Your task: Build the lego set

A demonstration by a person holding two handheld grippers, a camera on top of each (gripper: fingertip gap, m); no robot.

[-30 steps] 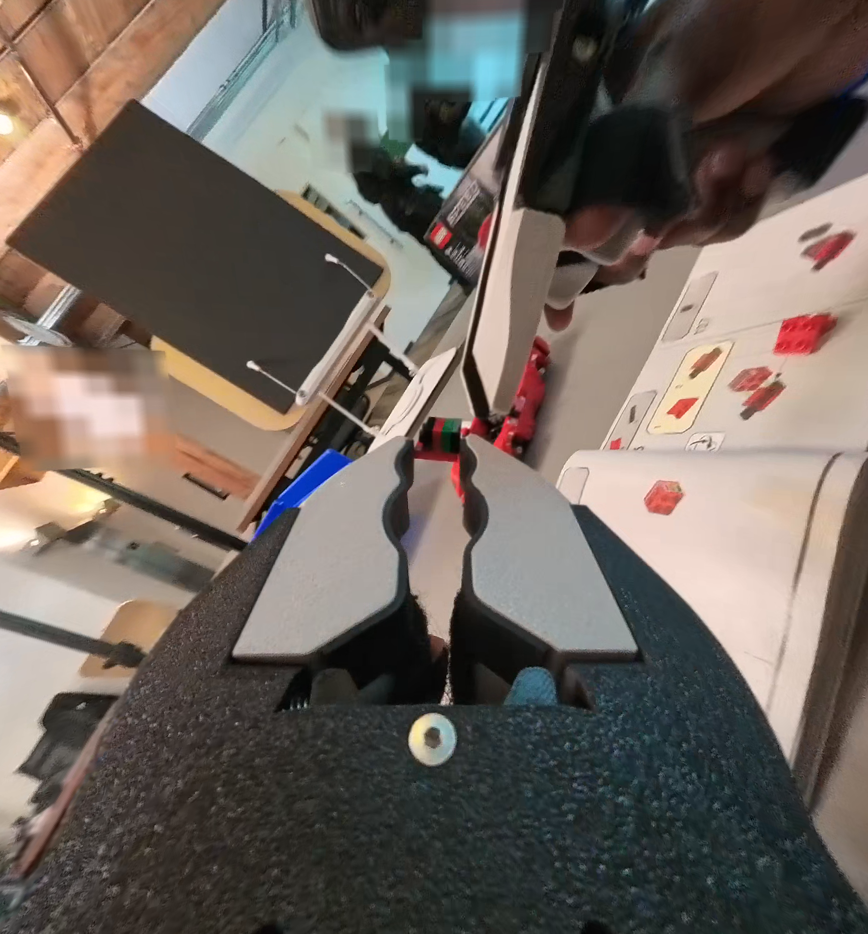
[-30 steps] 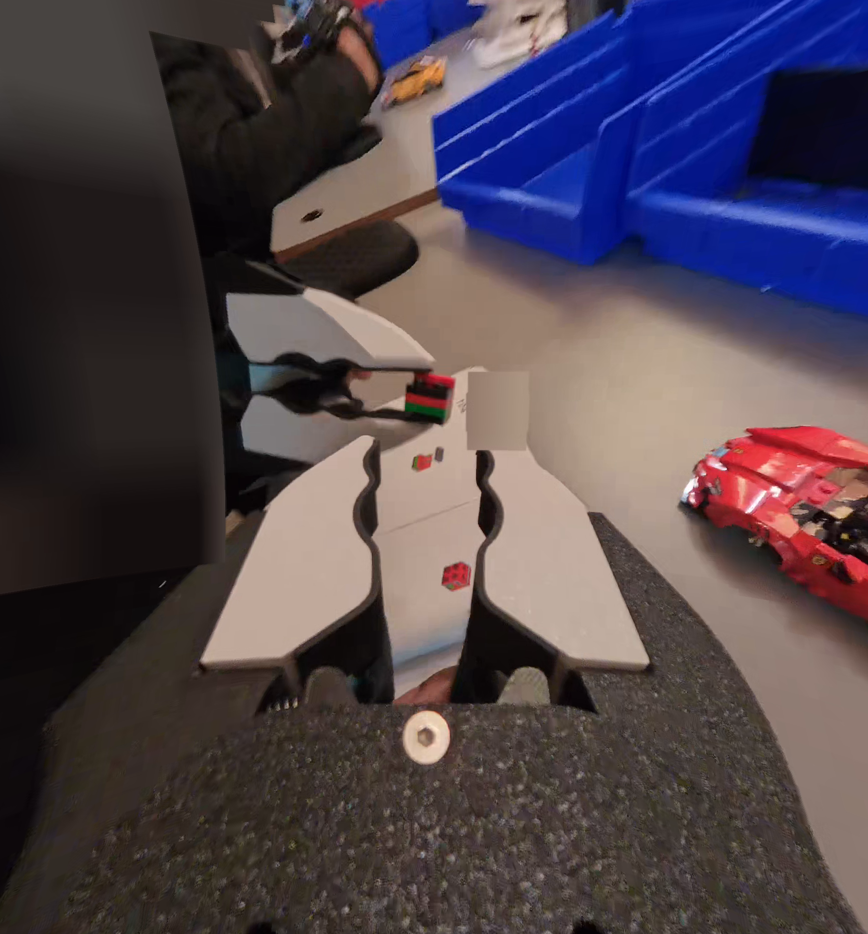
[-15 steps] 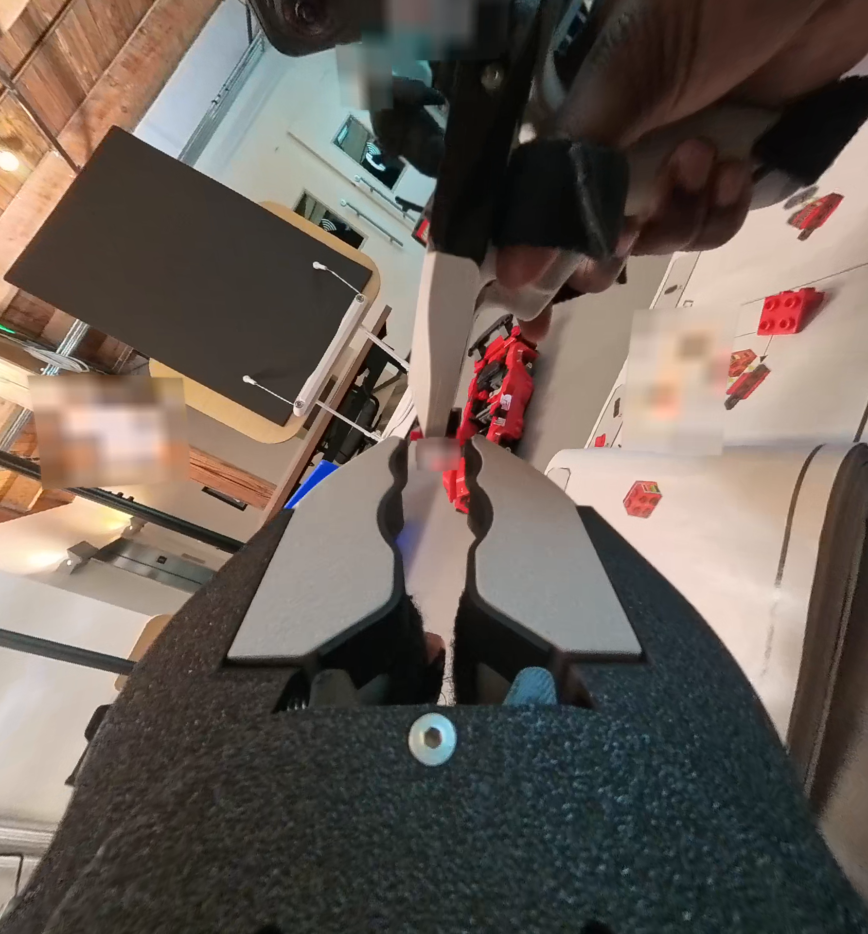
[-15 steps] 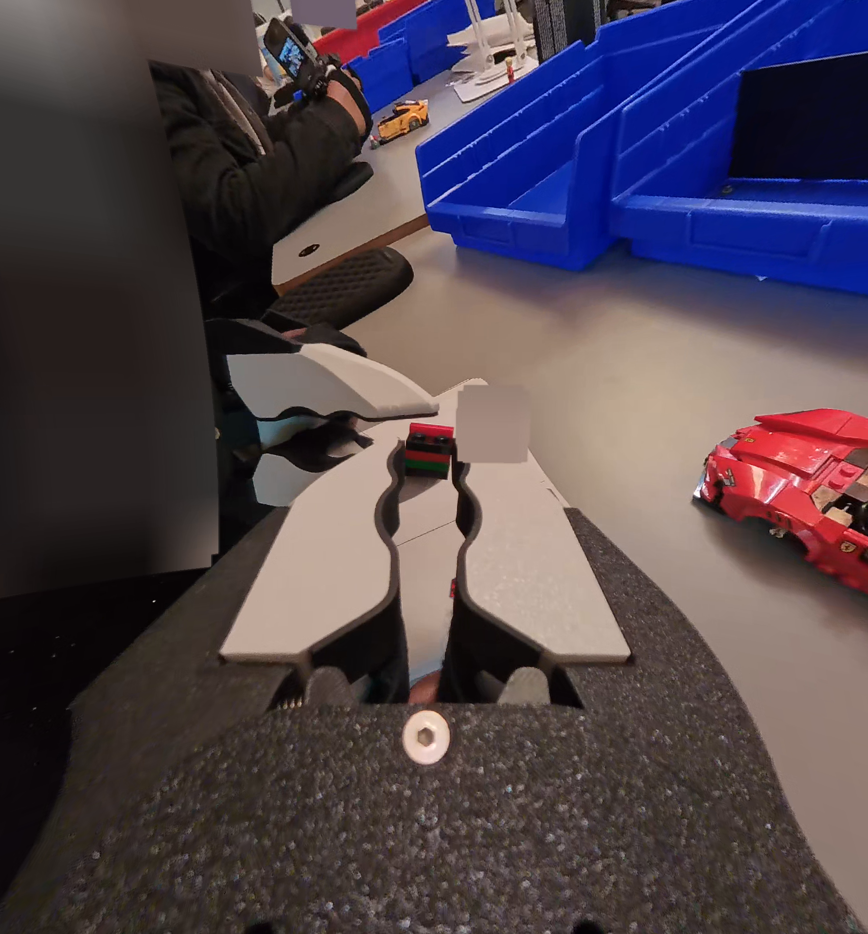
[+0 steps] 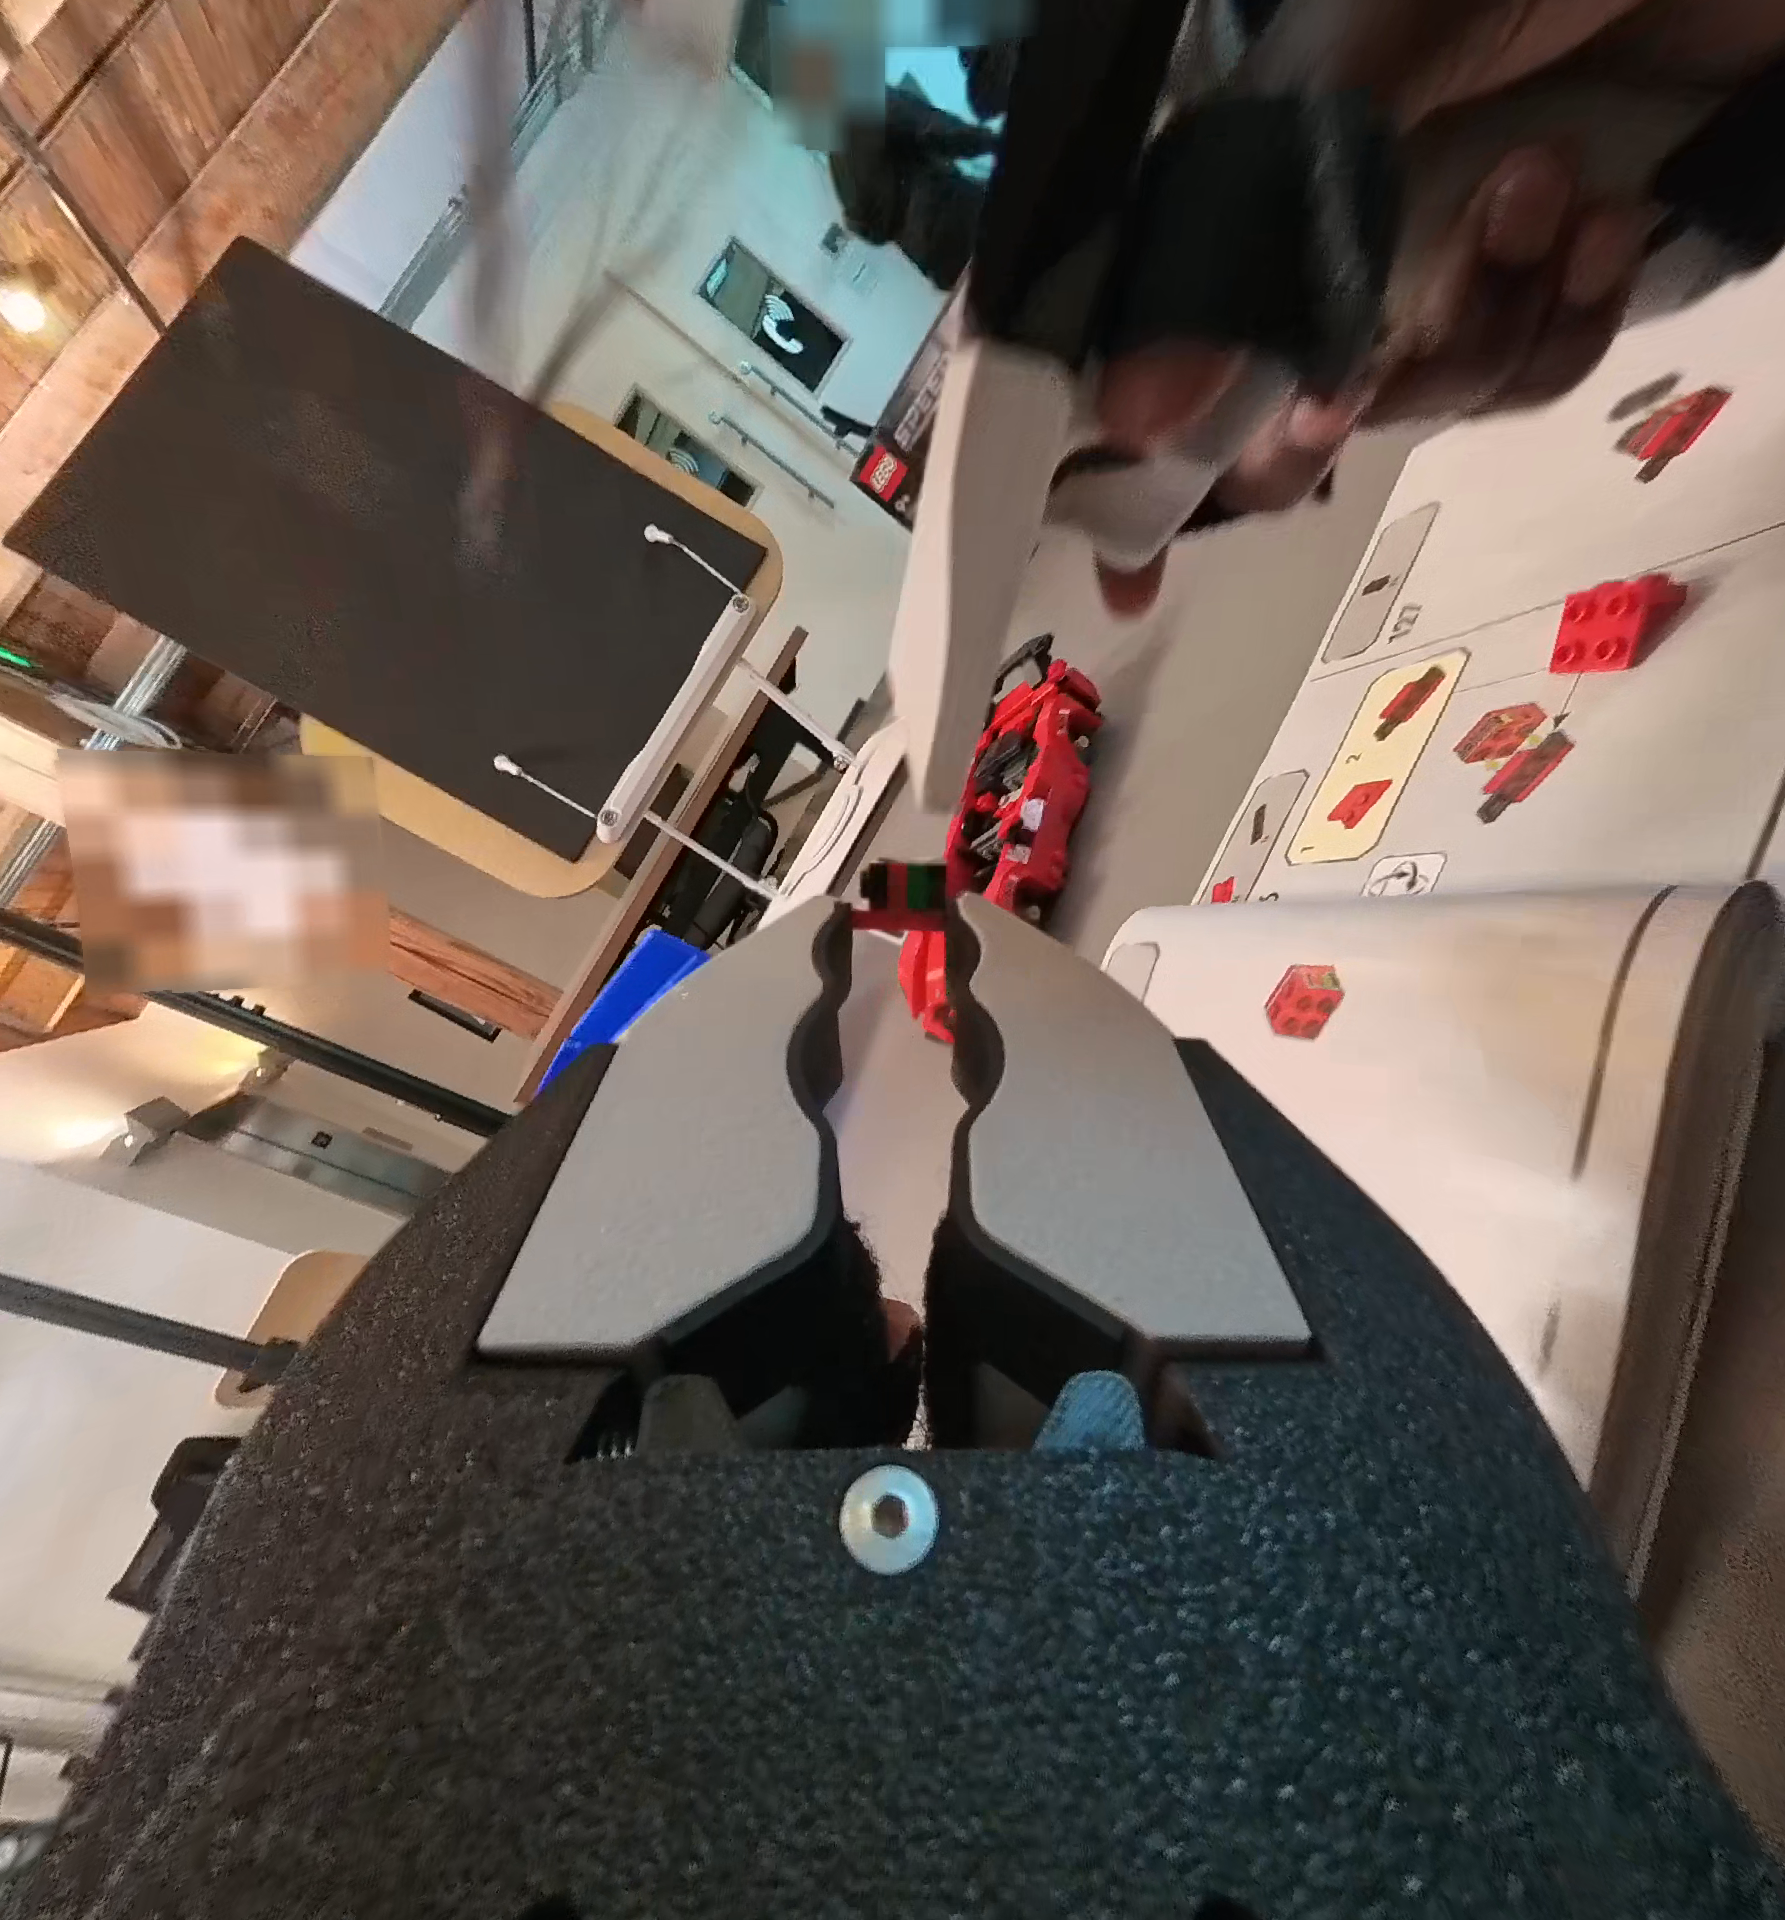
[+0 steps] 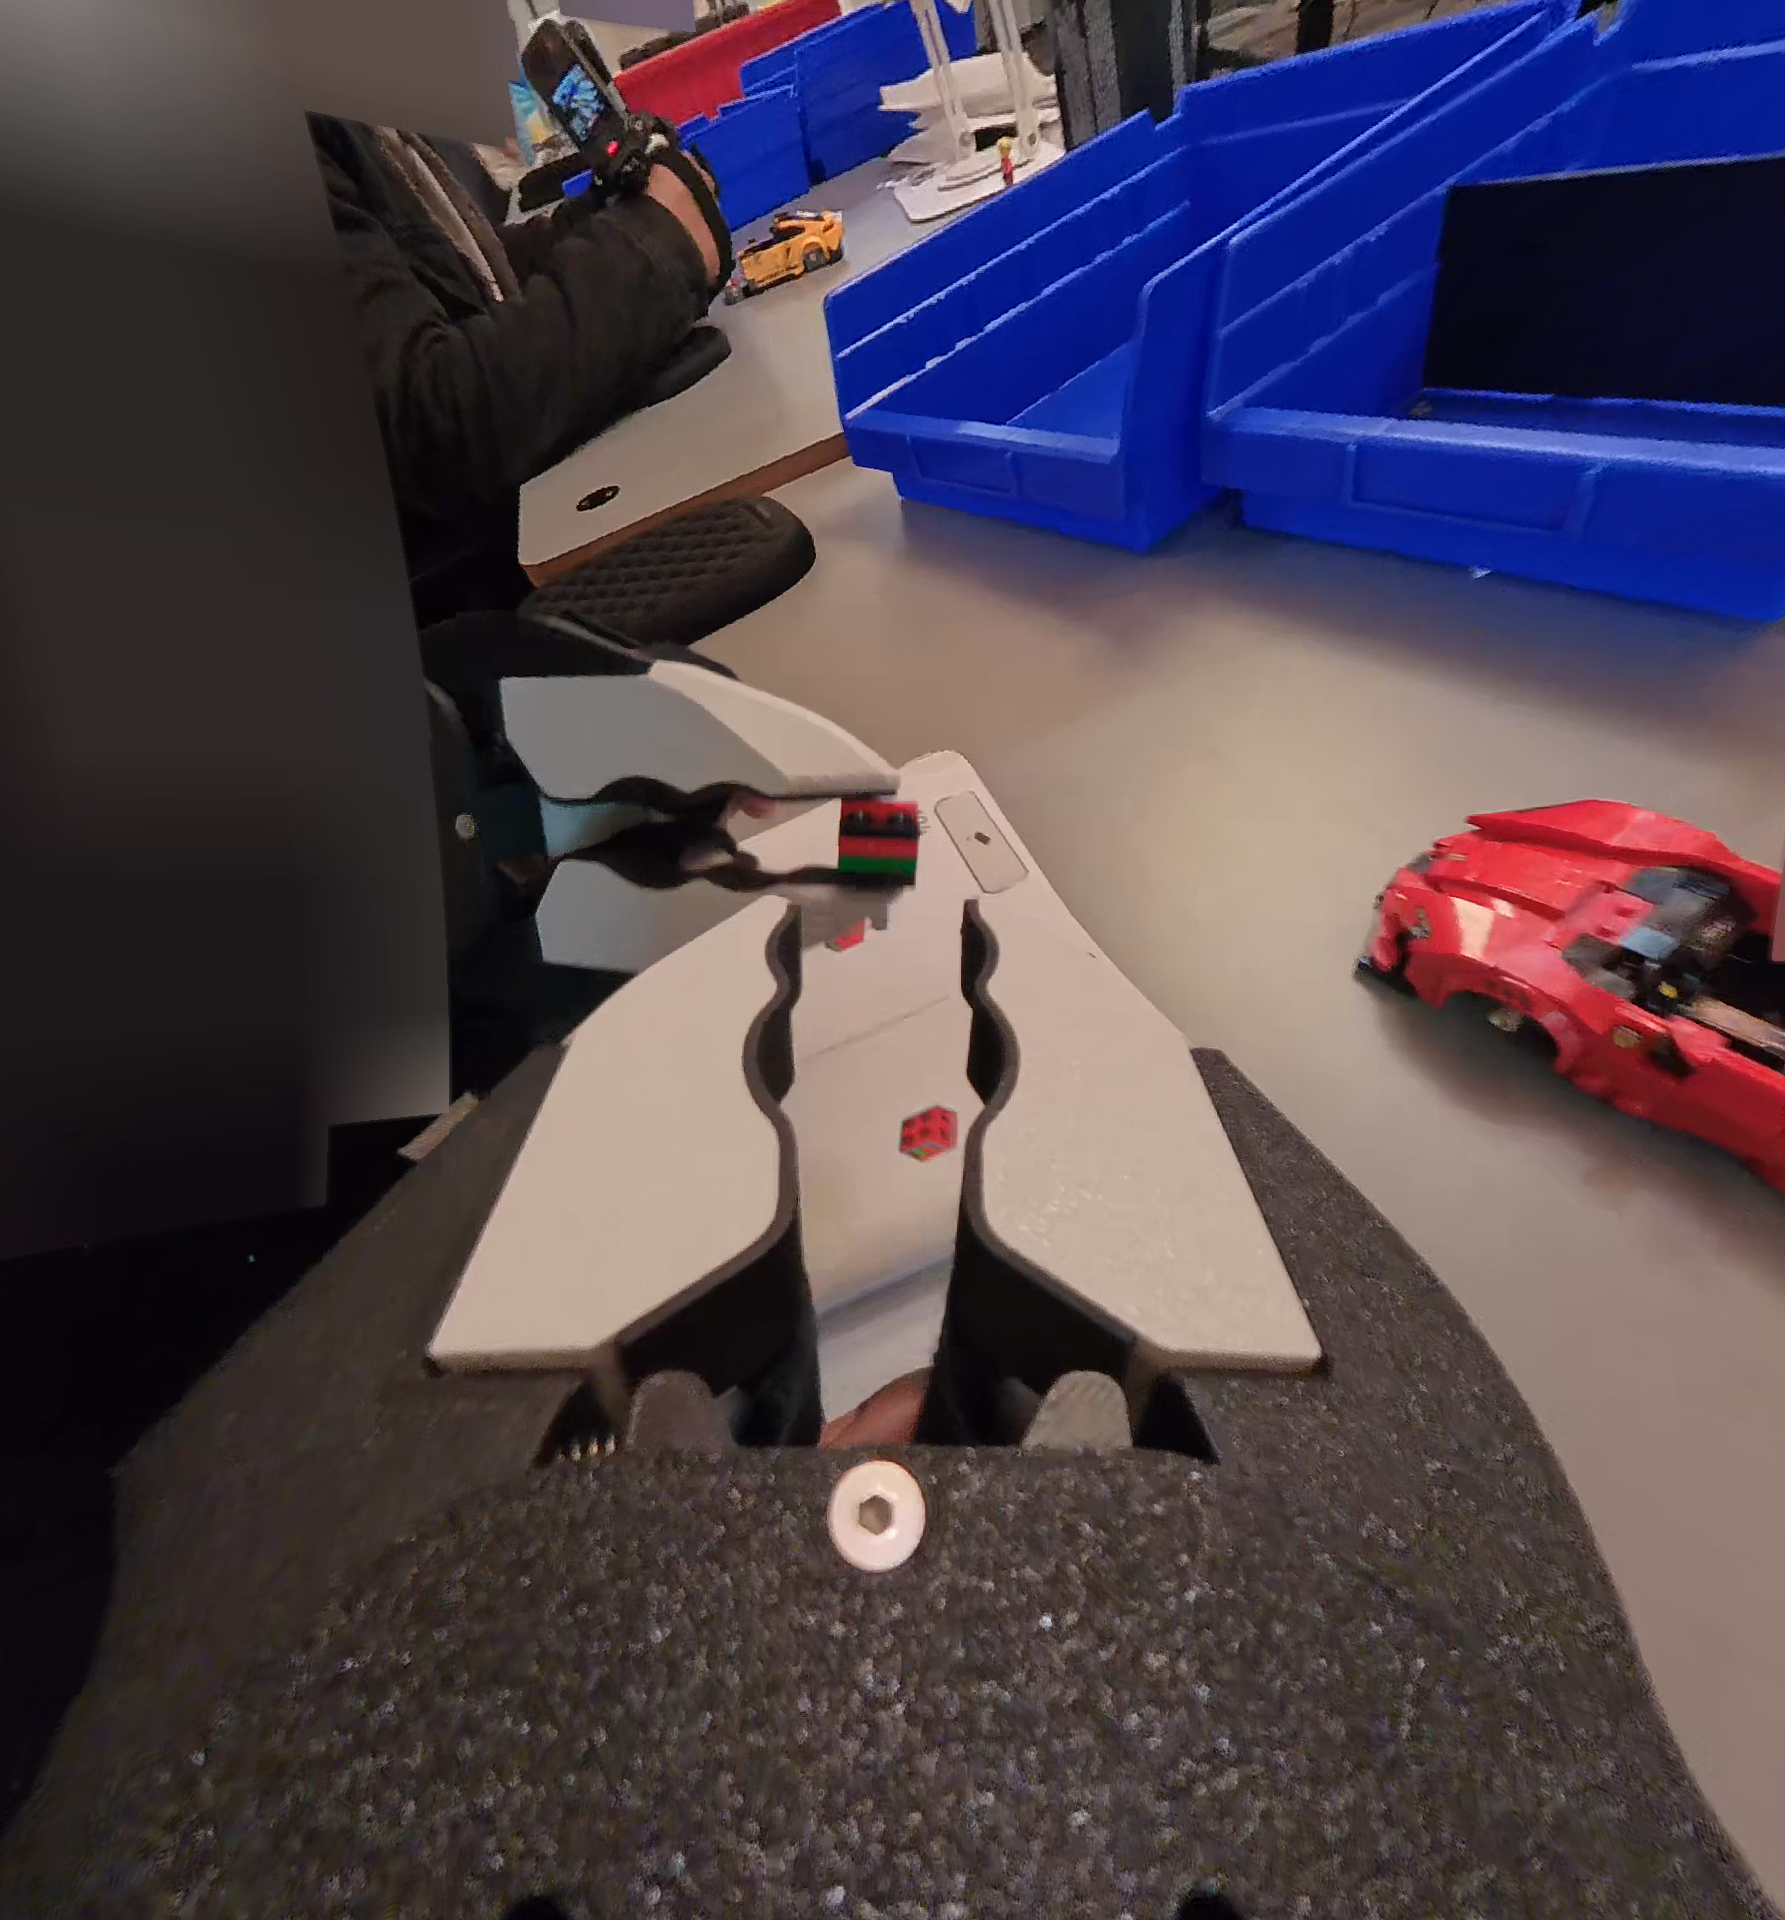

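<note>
- Left gripper (image 5: 898, 914) clamped on a small stacked brick block (image 5: 903, 891), red/black/green layers, pinched right at the fingertips; also seen from the side in the right wrist view (image 6: 875, 842).
- Block held in the air above the open instruction booklet (image 6: 898, 997), not touching the page.
- Right gripper (image 6: 877, 914) has fingers apart, nothing between them; printed page shows through the gap.
- Right gripper's tips sit just below and near the held block, not touching it.
- In the left wrist view the right gripper's grey finger (image 5: 971, 582) hangs above the block, blurred, with the person's hand (image 5: 1387, 208) on the handle.
- Red lego car (image 6: 1615, 977) on the grey table (image 6: 1283, 727), right of the booklet, apart from both grippers.
- Blue storage bins (image 6: 1335, 364) at the table's far side.
- Another person's dark sleeve (image 6: 514, 343) at back left.
</note>
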